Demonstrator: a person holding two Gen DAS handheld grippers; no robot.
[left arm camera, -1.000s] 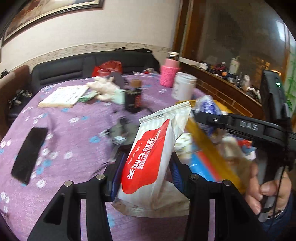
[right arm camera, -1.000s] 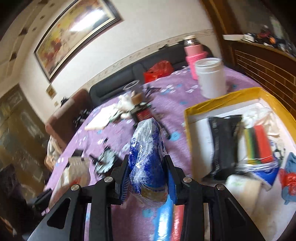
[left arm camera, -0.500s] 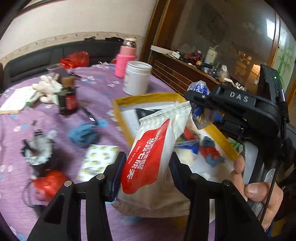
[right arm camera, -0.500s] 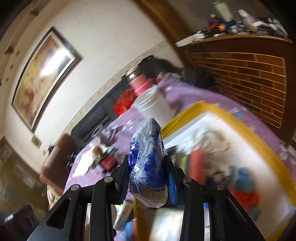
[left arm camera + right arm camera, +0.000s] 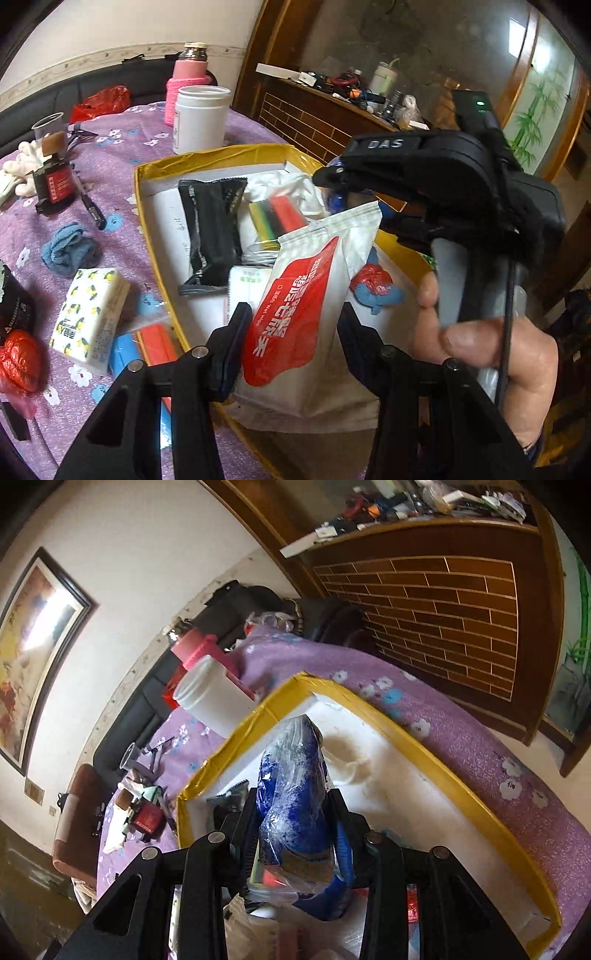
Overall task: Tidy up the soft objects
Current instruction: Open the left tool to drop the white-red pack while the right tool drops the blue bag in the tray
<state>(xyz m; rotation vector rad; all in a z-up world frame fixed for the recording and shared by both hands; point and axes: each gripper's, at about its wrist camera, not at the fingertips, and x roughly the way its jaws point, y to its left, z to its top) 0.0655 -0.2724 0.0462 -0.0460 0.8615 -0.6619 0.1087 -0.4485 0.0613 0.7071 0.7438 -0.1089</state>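
Left tool [image 5: 291, 332] clenched on red-and-white wet wipes pack [image 5: 310, 310], held upright above near rim of yellow box [image 5: 147, 236], likely for dropping in. Right tool [image 5: 293, 819] clamped on blue plastic-wrapped bundle [image 5: 295, 790], over white box floor. Beyond, on purple tabletop [image 5: 122, 147]: tissue pack [image 5: 88, 317], blue cloth [image 5: 68, 249] waiting outside box.

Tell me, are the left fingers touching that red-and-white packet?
Touching. The left wrist view shows both fingers pressed against the sides of the red-and-white packet.
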